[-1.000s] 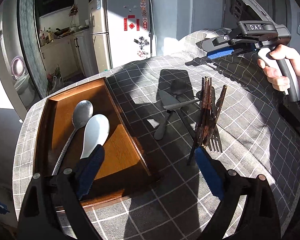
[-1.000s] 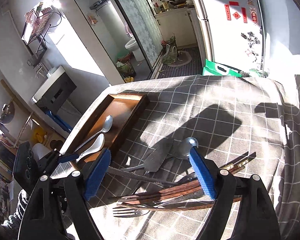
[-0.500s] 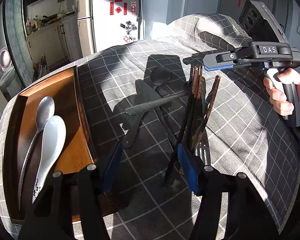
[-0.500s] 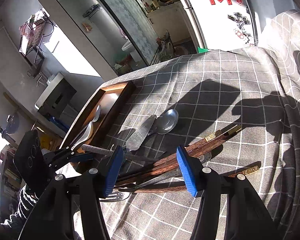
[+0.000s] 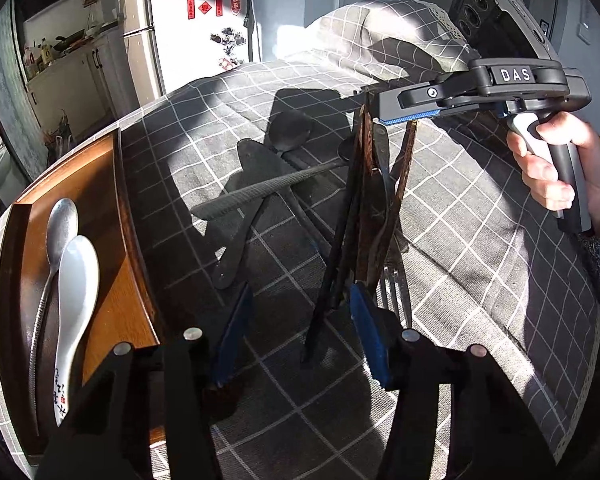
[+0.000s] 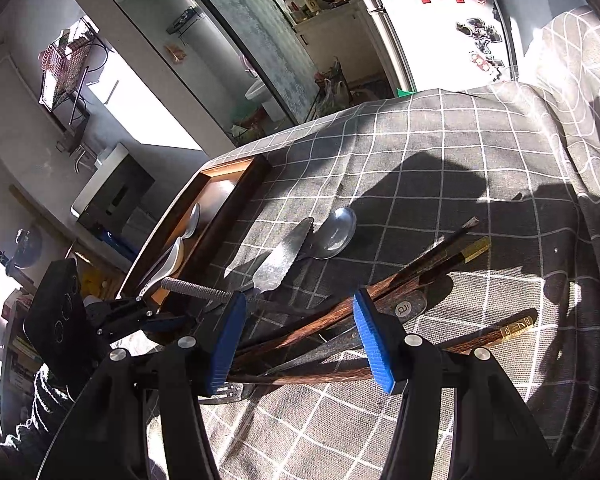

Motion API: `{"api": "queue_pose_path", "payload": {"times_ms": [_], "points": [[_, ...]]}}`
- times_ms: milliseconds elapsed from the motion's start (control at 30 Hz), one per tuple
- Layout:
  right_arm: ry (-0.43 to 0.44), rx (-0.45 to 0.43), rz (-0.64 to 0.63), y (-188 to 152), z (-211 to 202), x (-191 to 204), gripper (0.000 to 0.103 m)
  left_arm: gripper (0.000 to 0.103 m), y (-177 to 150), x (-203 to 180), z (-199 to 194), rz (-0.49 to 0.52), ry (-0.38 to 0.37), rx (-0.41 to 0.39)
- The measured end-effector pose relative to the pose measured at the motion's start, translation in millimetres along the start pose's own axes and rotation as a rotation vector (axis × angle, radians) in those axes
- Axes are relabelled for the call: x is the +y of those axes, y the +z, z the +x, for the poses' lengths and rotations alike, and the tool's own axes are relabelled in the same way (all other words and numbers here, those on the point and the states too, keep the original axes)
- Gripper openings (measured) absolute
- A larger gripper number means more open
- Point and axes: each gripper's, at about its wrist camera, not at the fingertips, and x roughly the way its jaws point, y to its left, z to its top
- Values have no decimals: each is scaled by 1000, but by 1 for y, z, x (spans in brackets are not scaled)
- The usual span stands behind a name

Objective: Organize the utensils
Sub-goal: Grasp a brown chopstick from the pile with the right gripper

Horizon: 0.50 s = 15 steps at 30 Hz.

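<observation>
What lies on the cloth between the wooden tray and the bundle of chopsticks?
A serrated knife and a metal spoon, crossing each other, best seen in the right wrist view.

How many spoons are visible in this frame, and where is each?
3: a metal spoon and a white ceramic spoon lying side by side in the wooden tray, plus a metal spoon on the tablecloth. The utensil pile may hide more.
</observation>
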Motion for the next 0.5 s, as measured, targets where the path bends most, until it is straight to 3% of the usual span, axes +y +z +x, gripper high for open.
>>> {"api": "queue_pose_path", "payload": {"times_ms": [133,233,367,433,500], "points": [[4,-10,4,-3,-7,1,57,57,-1,-4,-1,37,-4,16],[-1,-10,4,-6,-9,-2,57,54,-7,5,-5,47,70,16],[3,-7,17,-7,-4,-4,57,48,-6,11,-6,12,37,4],[9,-2,14,-8,-2,-2,57,35,-6,3,-1,43,-4,33],[11,-2,11,-8,-1,0,57,35,-4,-7,2,87,16,30]]}}
